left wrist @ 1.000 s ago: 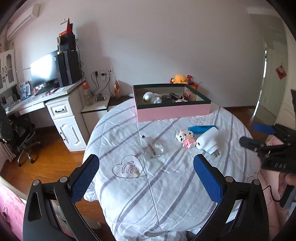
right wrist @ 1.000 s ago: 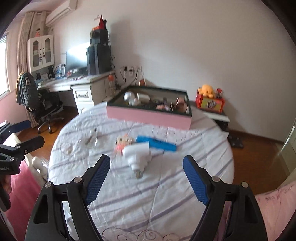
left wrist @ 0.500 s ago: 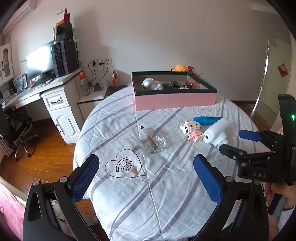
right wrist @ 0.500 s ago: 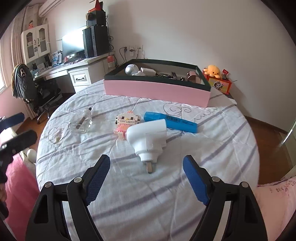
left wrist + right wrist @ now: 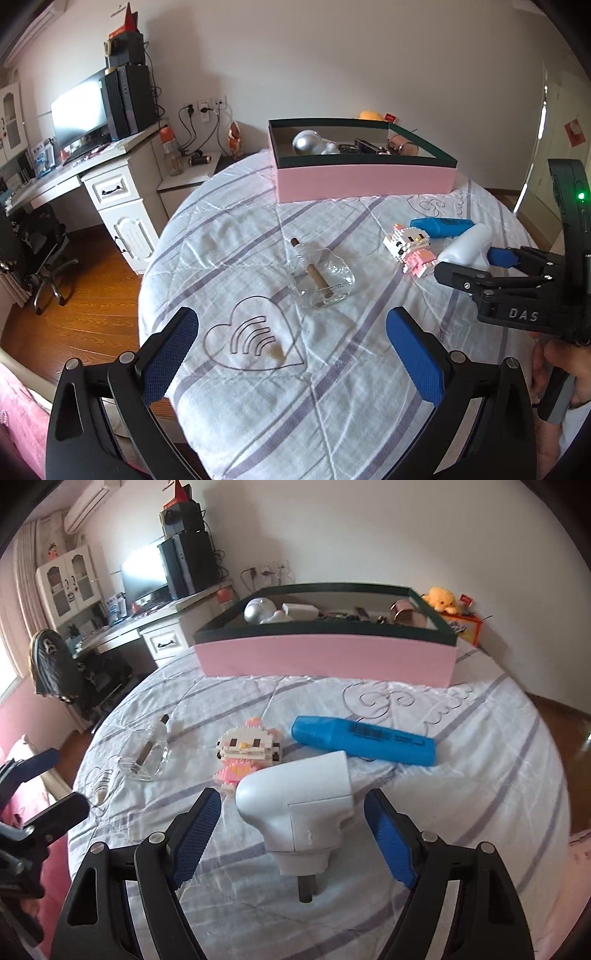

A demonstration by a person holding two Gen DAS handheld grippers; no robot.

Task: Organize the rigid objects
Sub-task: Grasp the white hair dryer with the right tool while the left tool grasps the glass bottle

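The left gripper [image 5: 288, 354] hangs open and empty, short of the glass bottle [image 5: 320, 277]. Further right, the right gripper [image 5: 291, 834] straddles the white plug adapter [image 5: 299, 805] on the bedspread [image 5: 461, 775]; its jaws have just been closing, pads seemingly not yet touching. Next: squeeze, lift toward the pink box [image 5: 325, 657].

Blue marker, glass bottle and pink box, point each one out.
blue marker [image 5: 364, 741], right wrist view, middle of barrel
glass bottle [image 5: 320, 279], left wrist view, clear body
pink box [image 5: 325, 657], right wrist view, front wall
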